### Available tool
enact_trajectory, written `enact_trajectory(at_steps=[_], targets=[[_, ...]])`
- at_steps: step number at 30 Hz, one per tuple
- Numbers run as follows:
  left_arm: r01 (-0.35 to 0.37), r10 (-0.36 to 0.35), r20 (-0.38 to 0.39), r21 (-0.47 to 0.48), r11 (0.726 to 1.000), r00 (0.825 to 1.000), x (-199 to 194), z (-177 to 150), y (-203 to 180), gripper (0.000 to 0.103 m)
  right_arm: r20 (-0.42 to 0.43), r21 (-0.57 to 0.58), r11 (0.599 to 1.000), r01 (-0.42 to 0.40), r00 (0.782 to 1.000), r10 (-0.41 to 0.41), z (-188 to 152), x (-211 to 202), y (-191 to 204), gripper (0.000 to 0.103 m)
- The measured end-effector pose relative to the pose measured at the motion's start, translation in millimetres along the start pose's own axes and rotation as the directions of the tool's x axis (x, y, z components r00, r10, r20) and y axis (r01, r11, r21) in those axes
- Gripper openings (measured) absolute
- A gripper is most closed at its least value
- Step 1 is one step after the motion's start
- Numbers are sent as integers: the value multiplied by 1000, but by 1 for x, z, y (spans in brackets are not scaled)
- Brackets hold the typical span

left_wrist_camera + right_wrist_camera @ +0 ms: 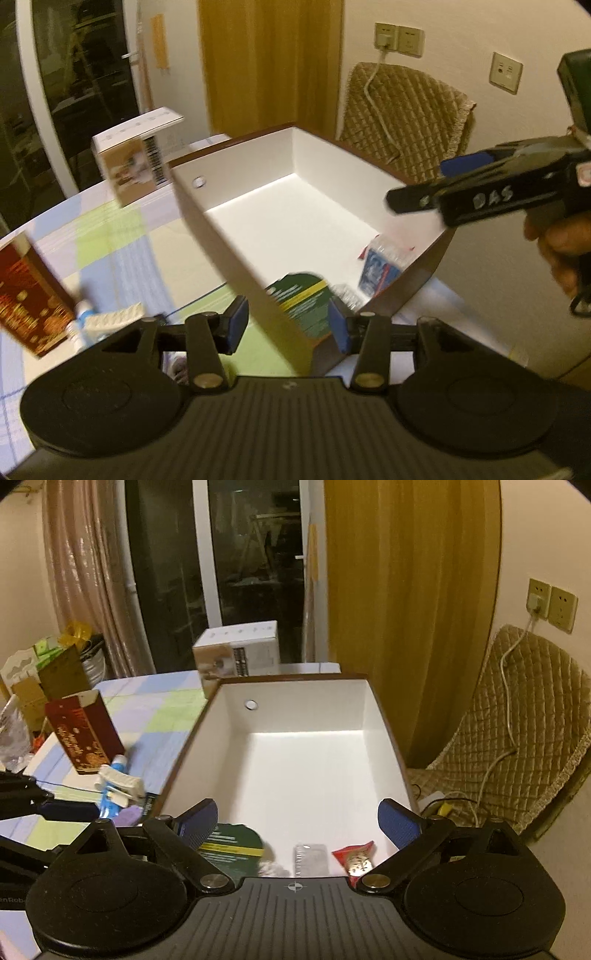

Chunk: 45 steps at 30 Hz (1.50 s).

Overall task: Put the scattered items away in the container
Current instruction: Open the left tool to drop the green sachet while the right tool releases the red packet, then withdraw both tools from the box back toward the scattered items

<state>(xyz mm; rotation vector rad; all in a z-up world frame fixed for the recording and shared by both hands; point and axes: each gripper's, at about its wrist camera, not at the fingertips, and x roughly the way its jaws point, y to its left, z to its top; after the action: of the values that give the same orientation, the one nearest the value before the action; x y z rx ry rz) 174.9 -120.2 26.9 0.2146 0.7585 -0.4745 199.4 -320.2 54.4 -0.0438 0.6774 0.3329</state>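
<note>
White-lined box [295, 760] already holds a green card [231, 849] and snack packets, both grippers' jaws gape empty above it, yet the red carton [85, 731] stands tilted near the tabletop's left edge and a careless reach might topple it.

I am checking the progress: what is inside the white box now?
In the box, near its front end, lie a dark green packet, a clear plastic piece and a small red snack bag. The rest of the floor looks bare. The right gripper hides the very front edge.
</note>
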Motion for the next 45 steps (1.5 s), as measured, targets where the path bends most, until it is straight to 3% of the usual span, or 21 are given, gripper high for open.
enact_trajectory(at_steps=[9,17,19,32,45], targets=[[-109,105,-43,-96,989,994,-49,-55,47,58,27,-1,997,-77,997,77,1,-27,56,99],[-187,183,-39,-133,973,982,-88,-85,78,89,20,-33,990,-137,990,137,-7,-37,114,99],[-202,199,-36,-137,970,979,-95,-90,84,92,7,-43,988,-148,989,149,-11,-36,126,99],[-237,230,-64,-171,956,971,-108,-116,115,100,-52,-7,988,-157,986,156,-45,-22,172,99],[-214,202,-78,-208,954,976,-83,-131,161,101,-81,22,994,-106,991,108,-78,29,211,98]])
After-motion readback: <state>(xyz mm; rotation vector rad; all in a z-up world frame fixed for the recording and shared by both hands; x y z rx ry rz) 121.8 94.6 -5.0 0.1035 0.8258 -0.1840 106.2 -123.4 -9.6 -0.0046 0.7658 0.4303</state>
